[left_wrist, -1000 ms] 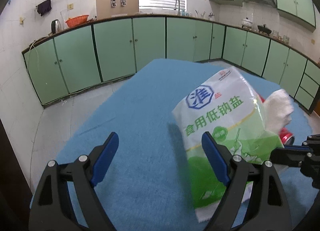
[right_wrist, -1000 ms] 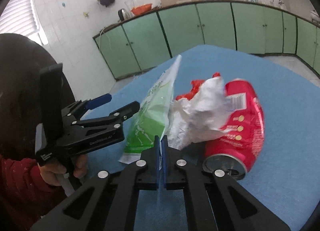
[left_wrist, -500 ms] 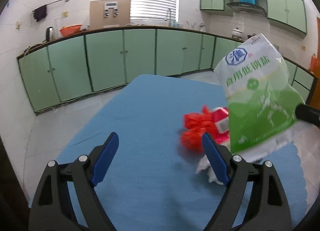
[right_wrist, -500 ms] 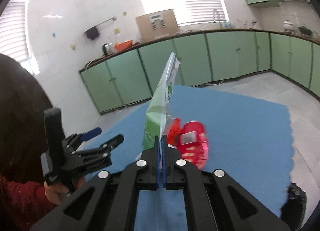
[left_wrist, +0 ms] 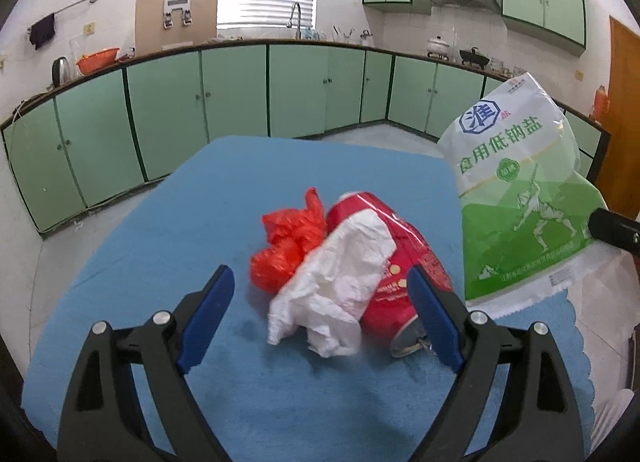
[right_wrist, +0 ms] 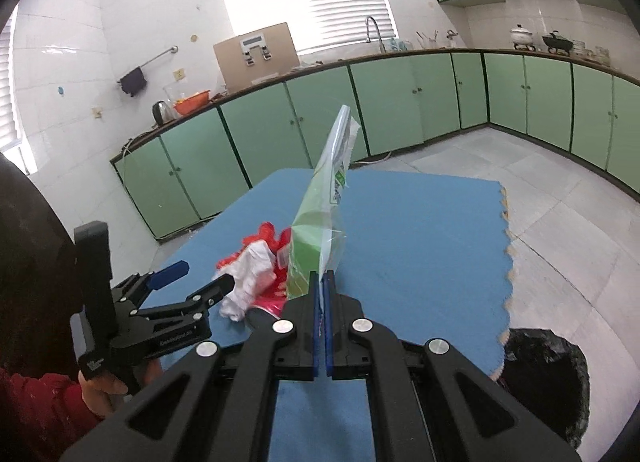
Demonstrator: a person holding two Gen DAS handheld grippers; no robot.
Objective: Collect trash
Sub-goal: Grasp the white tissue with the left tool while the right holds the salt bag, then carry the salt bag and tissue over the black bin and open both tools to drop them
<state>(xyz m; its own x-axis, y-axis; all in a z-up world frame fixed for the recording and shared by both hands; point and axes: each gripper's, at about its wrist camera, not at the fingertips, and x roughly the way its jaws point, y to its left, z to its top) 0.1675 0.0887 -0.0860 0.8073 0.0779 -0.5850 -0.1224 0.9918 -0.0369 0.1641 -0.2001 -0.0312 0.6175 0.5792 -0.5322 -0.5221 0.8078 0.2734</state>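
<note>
My right gripper (right_wrist: 322,278) is shut on the bottom edge of a green and white salt bag (right_wrist: 316,242), which stands up in the air above the blue mat (right_wrist: 420,242). In the left wrist view the bag (left_wrist: 516,198) hangs at the right. A red can (left_wrist: 404,258), a crumpled white paper (left_wrist: 340,286) and a red plastic bag (left_wrist: 288,250) lie in a heap on the mat. My left gripper (left_wrist: 320,278) points at this heap, its jaws opening wide; the paper and can lie ahead between the fingers, untouched.
A black bin bag (right_wrist: 548,374) stands on the floor by the mat's right edge. Green cabinets (left_wrist: 232,98) run along the walls behind. A person's hand and red sleeve (right_wrist: 36,414) hold the left gripper at the lower left.
My right gripper has lifted the salt bag off the heap, up and to the right, uncovering the can, paper and red bag. My left gripper has swung toward the heap.
</note>
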